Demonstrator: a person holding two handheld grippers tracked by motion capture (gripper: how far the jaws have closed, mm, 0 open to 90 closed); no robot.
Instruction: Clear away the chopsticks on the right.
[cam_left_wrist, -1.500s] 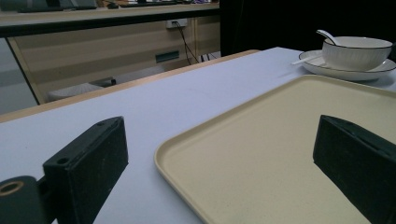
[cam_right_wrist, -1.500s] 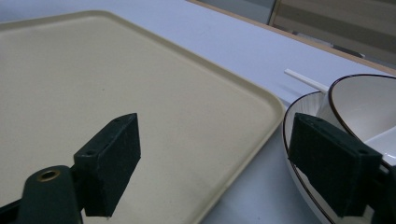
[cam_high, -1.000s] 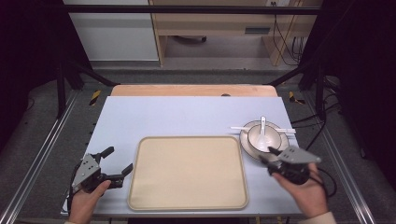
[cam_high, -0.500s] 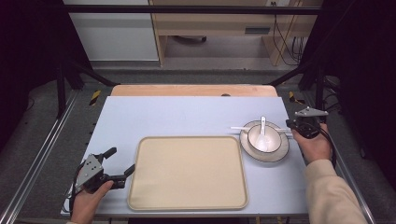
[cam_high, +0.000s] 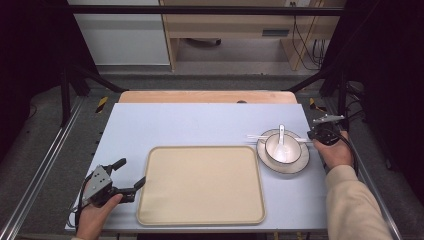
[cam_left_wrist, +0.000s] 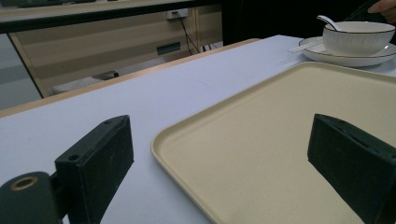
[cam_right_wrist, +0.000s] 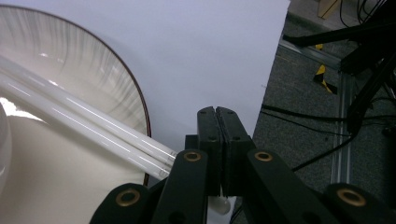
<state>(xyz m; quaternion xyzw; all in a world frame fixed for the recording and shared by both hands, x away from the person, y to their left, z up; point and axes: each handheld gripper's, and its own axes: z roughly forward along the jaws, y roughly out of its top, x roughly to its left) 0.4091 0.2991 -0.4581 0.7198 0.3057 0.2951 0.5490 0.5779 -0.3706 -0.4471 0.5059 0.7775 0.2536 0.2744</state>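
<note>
A beige tray (cam_high: 200, 148) lies in the middle of the table. To its right, a white bowl (cam_high: 292, 150) with a white spoon (cam_high: 281, 134) in it stands on a dark-rimmed plate (cam_high: 300, 162). White chopsticks (cam_high: 257, 136) lie across the plate's far side. My right gripper (cam_high: 314, 135) is at the plate's right edge. Its jaws are pressed together with nothing between them, just beside the chopsticks' ends (cam_right_wrist: 154, 158). My left gripper (cam_high: 132, 171) rests open at the tray's left rim (cam_left_wrist: 161, 149), one jaw over the tray, one over the mat.
A pale blue mat (cam_high: 200, 117) covers the table, with a wooden strip (cam_high: 205, 96) along its far edge. The table's right edge (cam_right_wrist: 275, 60) drops to a dark floor with cables and metal rails (cam_high: 365, 165) close to my right hand.
My right hand has moved from the plate's near side to its right edge, beside the chopsticks' ends. The left gripper has stayed put.
</note>
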